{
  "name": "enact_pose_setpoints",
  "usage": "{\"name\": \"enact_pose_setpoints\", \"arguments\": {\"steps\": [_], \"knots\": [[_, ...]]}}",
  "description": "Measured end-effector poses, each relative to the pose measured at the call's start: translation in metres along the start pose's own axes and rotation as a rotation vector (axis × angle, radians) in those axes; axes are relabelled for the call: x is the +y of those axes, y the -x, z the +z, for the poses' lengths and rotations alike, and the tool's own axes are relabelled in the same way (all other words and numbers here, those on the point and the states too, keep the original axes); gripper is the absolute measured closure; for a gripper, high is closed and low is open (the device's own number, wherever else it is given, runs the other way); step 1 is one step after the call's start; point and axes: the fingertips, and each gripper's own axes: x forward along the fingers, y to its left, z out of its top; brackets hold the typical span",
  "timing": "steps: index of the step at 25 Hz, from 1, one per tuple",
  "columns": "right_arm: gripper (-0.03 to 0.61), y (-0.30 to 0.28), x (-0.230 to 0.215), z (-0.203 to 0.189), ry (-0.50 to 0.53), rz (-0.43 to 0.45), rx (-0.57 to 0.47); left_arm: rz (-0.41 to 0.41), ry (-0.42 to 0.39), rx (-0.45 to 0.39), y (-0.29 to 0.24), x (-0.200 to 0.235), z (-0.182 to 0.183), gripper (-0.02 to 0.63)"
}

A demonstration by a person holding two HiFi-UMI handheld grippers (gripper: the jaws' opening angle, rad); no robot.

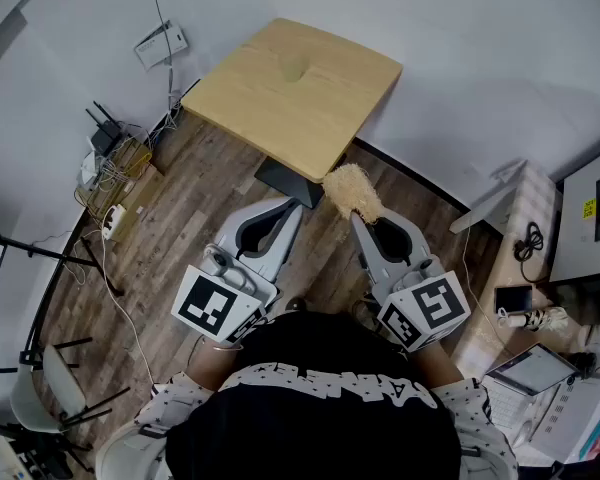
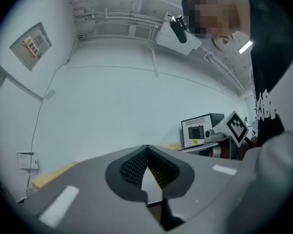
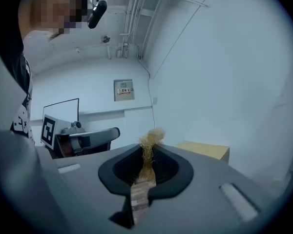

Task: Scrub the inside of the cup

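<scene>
While the wooden table (image 1: 290, 93) is standing on plank flooring (image 1: 185, 193), the closed left gripper (image 2: 147, 152) is holding nothing; the right gripper (image 3: 145, 156) is clamping a fibre brush (image 1: 352, 190), handle mostly hidden.

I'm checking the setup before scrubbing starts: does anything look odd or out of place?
Yes: no cup shows in any view, not even on the wooden table. The right gripper grips a fibre brush; the left gripper is shut, empty.
</scene>
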Motion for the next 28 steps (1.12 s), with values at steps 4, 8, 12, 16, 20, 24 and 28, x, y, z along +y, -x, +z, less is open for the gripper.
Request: {"name": "enact_pose_setpoints", "arguments": {"steps": [4, 8, 12, 16, 20, 24, 28], "knots": [[0.525, 0.008, -0.007, -0.001, -0.02, -0.006, -0.002, -0.007, -0.002, 0.009, -0.005, -0.008, -0.003, 0.612], [0.523, 0.012, -0.012, -0.003, -0.043, 0.001, -0.002, -0.013, -0.01, 0.016, -0.009, -0.014, -0.004, 0.612], [0.522, 0.018, -0.021, -0.003, -0.046, 0.004, -0.007, -0.025, -0.011, 0.039, -0.016, -0.025, -0.008, 0.612], [0.52, 0.028, -0.031, -0.007, -0.063, 0.003, -0.008, -0.016, -0.022, 0.086, -0.023, -0.034, -0.017, 0.612], [0.52, 0.035, -0.042, -0.011, -0.088, -0.002, -0.007, -0.045, -0.019, 0.117, -0.032, -0.05, -0.016, 0.612], [0.518, 0.041, -0.048, -0.014, -0.101, 0.007, -0.008, -0.029, -0.022, 0.145, -0.035, -0.058, -0.02, 0.612], [0.518, 0.044, -0.049, -0.02, -0.119, 0.032, -0.008, -0.002, -0.029, 0.173, -0.033, -0.061, -0.025, 0.612]]}}
